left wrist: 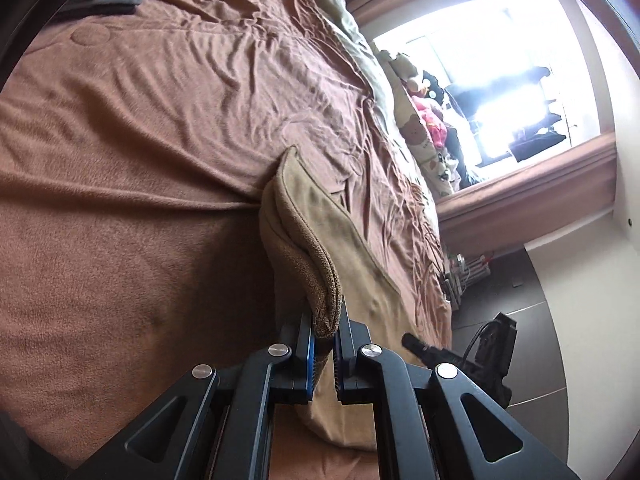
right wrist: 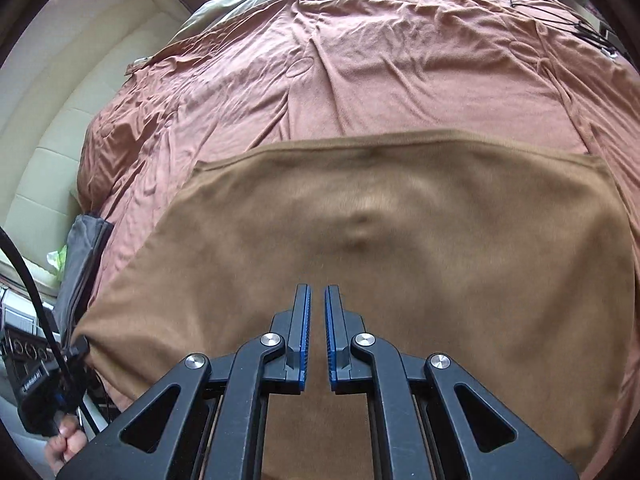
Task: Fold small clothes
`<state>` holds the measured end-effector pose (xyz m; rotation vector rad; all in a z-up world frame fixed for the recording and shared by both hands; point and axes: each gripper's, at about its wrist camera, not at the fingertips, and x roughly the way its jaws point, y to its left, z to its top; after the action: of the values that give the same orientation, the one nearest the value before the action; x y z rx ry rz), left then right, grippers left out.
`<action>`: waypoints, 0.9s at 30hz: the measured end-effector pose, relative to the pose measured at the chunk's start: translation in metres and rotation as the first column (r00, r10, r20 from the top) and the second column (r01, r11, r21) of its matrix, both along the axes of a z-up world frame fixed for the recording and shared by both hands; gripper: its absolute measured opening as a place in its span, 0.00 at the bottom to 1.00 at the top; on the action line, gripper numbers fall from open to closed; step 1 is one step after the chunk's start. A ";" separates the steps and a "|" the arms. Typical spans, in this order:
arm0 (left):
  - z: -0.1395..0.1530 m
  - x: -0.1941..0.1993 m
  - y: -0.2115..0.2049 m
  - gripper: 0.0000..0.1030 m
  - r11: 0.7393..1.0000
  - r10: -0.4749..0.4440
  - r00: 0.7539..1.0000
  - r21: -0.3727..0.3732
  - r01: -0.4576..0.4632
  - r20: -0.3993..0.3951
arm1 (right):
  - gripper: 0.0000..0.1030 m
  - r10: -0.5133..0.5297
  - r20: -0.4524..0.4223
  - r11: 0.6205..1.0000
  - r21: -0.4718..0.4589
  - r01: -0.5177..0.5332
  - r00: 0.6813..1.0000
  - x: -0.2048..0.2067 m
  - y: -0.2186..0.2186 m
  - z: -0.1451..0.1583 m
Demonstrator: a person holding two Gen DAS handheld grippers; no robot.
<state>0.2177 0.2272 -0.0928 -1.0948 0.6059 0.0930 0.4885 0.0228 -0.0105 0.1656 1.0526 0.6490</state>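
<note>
A brown garment [left wrist: 360,240] lies spread on the bed, and in the right wrist view the garment [right wrist: 400,240] fills the near half of the bed. My left gripper [left wrist: 325,320] is shut on a thick hemmed edge of it and holds that edge lifted, so the cloth folds up into a ridge. The same gripper [right wrist: 79,347] shows at the lower left of the right wrist view, pinching the garment's corner, with a hand [right wrist: 64,448] below it. My right gripper [right wrist: 317,288] hovers over the garment's middle, shut, with nothing between its blue pads.
A wrinkled reddish-brown bed cover [right wrist: 360,80] lies under the garment. Folded grey clothes [right wrist: 80,248] sit at the bed's left edge. Soft toys and pillows [left wrist: 424,120] pile up near a bright window [left wrist: 500,60]. Dark floor tiles [left wrist: 532,300] run beside the bed, and cables [right wrist: 560,16] lie at the far right.
</note>
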 end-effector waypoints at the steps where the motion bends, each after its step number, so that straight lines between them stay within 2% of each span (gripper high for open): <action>1: 0.005 0.003 -0.002 0.07 1.000 -0.008 1.000 0.011 0.008 0.006 | 0.03 0.010 -0.013 1.000 0.003 -0.010 1.000 -0.006 -0.003 -0.002; 14: 0.044 0.033 -0.022 0.07 0.991 -0.107 0.994 0.079 0.104 0.034 | 0.03 0.104 -0.120 0.995 0.012 -0.103 0.987 -0.050 -0.012 -0.030; 24: 0.070 0.057 -0.050 0.07 0.973 -0.200 0.979 0.126 0.193 0.048 | 0.04 0.118 -0.217 0.993 0.012 -0.118 0.969 -0.049 -0.009 -0.058; 27: 0.073 0.066 -0.065 0.07 0.964 -0.235 0.971 0.139 0.227 0.045 | 0.04 0.126 -0.225 0.992 0.041 -0.120 0.966 -0.049 -0.012 -0.060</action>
<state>0.2838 0.1625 -0.0194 -0.8888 0.6589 -0.1016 0.4393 0.0111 -0.0707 0.2029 1.2820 0.7698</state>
